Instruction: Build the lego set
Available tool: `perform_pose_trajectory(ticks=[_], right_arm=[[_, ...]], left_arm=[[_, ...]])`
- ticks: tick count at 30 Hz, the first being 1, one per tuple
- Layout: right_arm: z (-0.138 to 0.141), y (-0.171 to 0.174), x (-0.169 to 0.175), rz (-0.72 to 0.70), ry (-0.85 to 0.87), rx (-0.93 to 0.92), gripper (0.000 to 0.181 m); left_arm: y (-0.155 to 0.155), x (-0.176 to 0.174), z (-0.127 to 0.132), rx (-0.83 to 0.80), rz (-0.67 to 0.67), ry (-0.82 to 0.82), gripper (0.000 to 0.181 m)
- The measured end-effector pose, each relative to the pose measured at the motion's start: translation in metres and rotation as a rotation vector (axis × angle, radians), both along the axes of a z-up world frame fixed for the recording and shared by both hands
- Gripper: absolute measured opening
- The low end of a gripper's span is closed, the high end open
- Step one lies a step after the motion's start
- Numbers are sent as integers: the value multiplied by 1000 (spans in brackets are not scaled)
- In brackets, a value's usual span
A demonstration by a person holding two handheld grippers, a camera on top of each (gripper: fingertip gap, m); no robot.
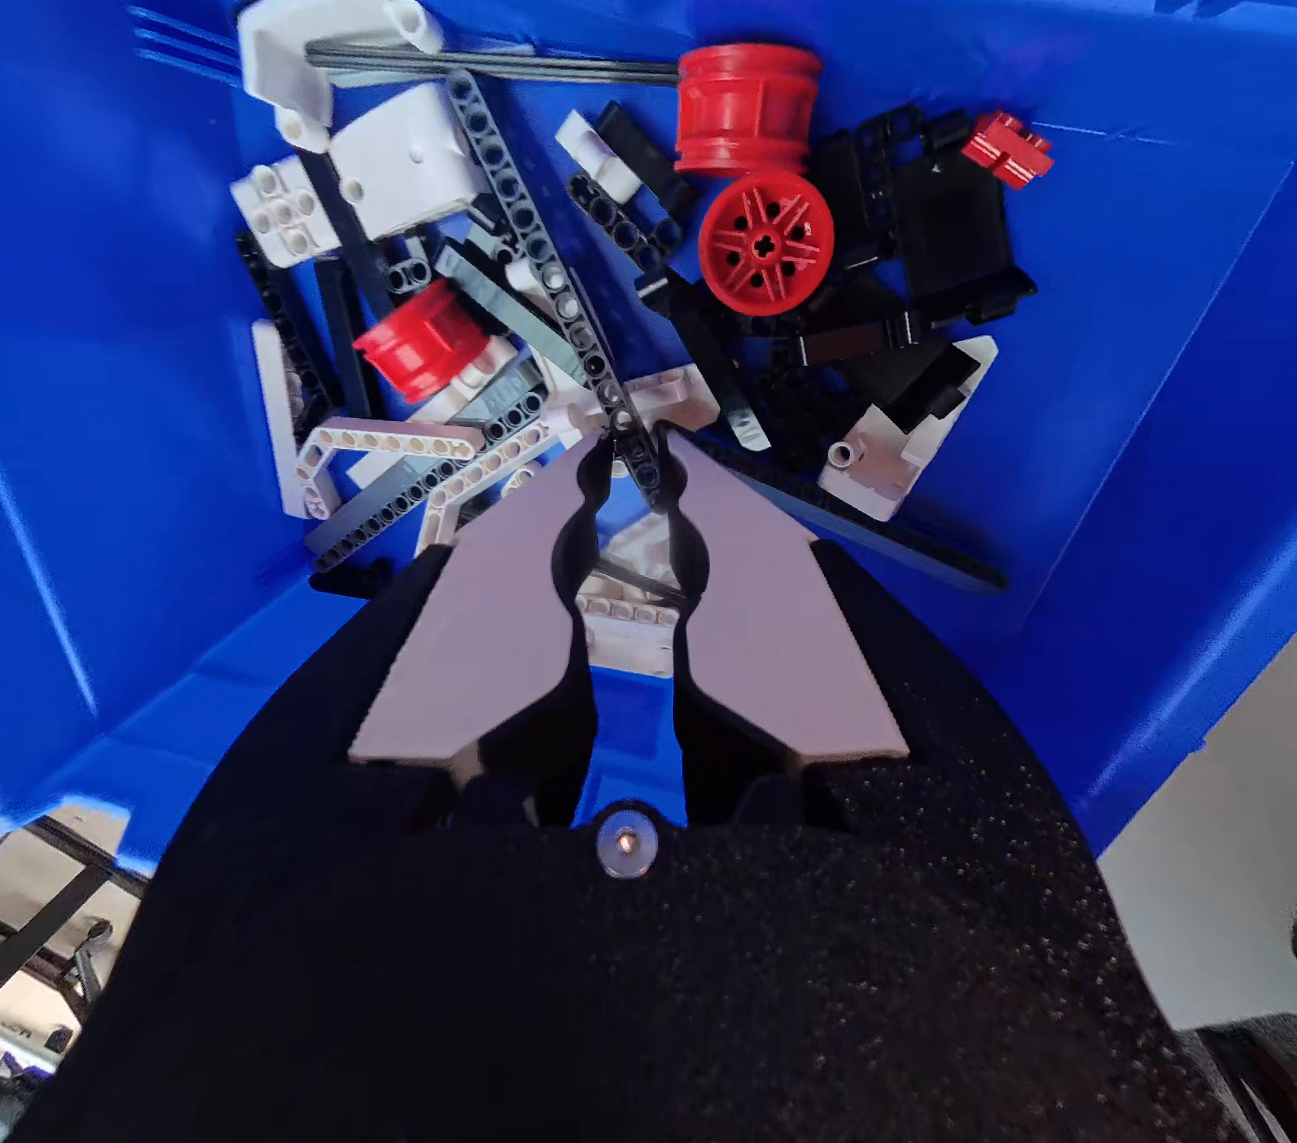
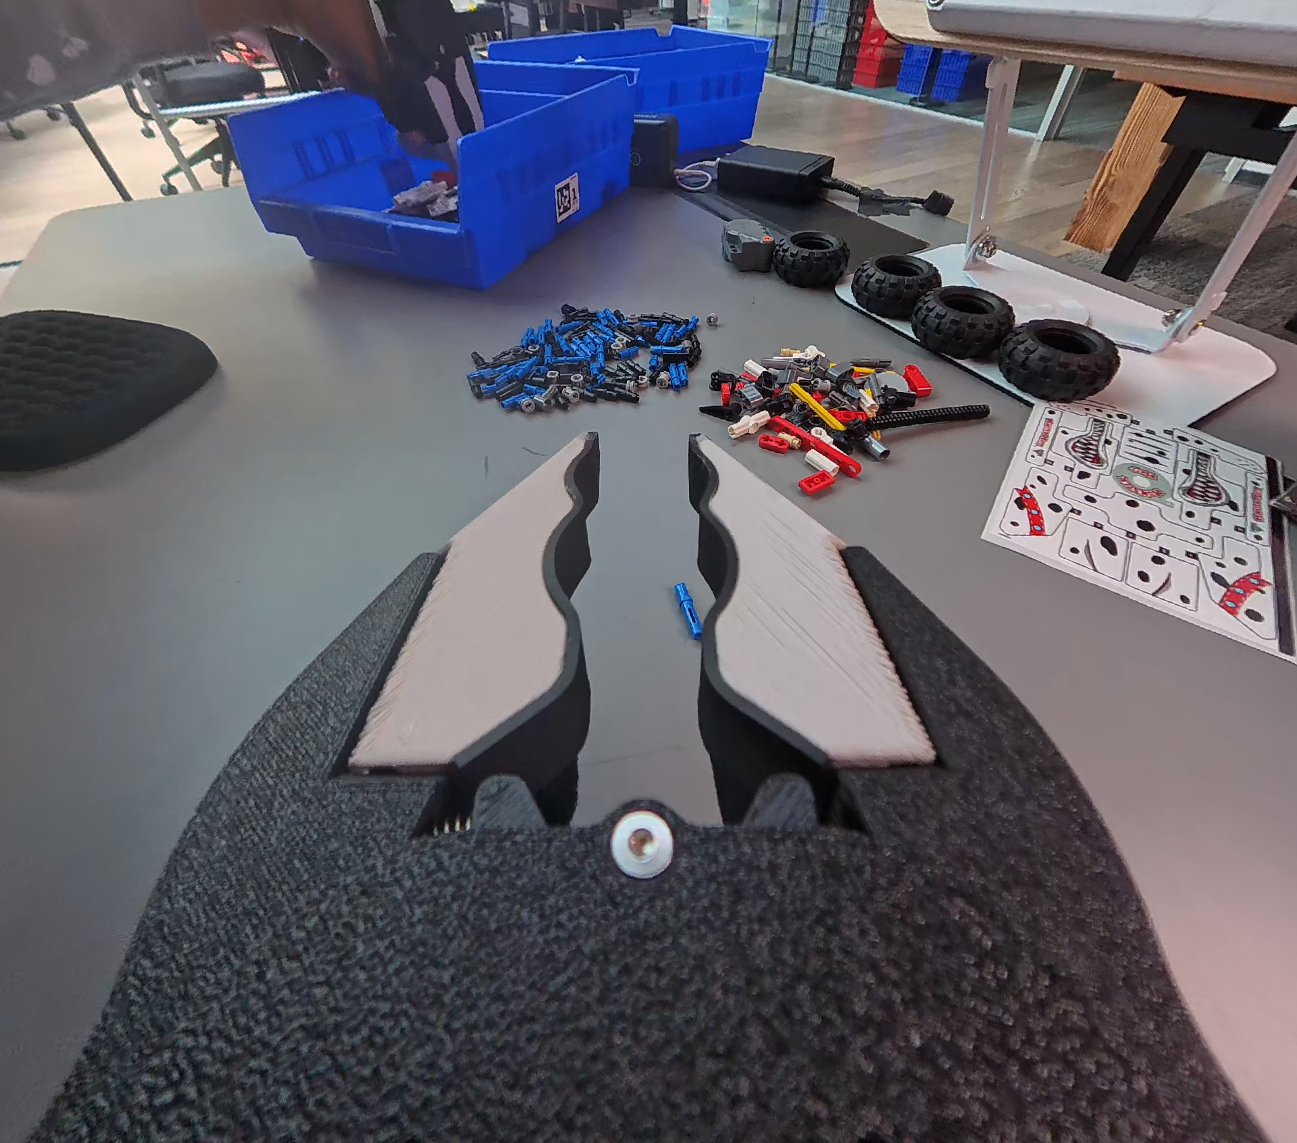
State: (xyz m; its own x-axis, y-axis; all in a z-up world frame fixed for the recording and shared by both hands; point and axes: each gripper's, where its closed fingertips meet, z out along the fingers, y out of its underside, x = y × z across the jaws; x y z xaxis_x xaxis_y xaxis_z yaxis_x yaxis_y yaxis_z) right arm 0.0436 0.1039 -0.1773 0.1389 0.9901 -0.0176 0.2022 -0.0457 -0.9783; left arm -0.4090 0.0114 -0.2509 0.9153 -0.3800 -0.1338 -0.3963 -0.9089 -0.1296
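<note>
Inside a blue bin [image 1: 1053, 56] of loose parts, a long grey beam [image 1: 533, 239] is pinched by the left gripper [image 1: 628, 449], while the right gripper [image 2: 643, 442] is held narrowly parted and empty over unsorted pins [image 2: 582, 355] and tyres [image 2: 961, 320], so assembly appears barely begun

The gray desk [image 2: 281, 548] holds blue bins [image 2: 491, 183], two piles of small pieces [image 2: 582, 358], four black tires [image 2: 961, 320] and a sticker sheet [image 2: 1151, 520].

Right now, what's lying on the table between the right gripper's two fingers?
A single small blue pin lies on the grey table between the open right gripper fingers, close to the right-hand finger. The right wrist view shows it.
</note>
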Motion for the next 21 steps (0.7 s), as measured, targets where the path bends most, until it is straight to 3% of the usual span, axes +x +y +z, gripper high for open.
perform_pose_trajectory(ticks=[4,7,12,17,21], right_arm=[[2,2,1,-7,8,-4,25],[0,1,0,-2,4,-6,25],[-1,0,0,2,-7,5,25],[1,2,1,-7,0,3,25],[1,2,2,-7,-1,5,25]], left_arm=[[12,9,22,136,-9,-11,19],[11,41,28,165,-110,-109,16],[1,72,11,124,-291,-95,28],[2,75,-2,94,-298,-91,26],[0,74,-6,75,-303,-91,12]])
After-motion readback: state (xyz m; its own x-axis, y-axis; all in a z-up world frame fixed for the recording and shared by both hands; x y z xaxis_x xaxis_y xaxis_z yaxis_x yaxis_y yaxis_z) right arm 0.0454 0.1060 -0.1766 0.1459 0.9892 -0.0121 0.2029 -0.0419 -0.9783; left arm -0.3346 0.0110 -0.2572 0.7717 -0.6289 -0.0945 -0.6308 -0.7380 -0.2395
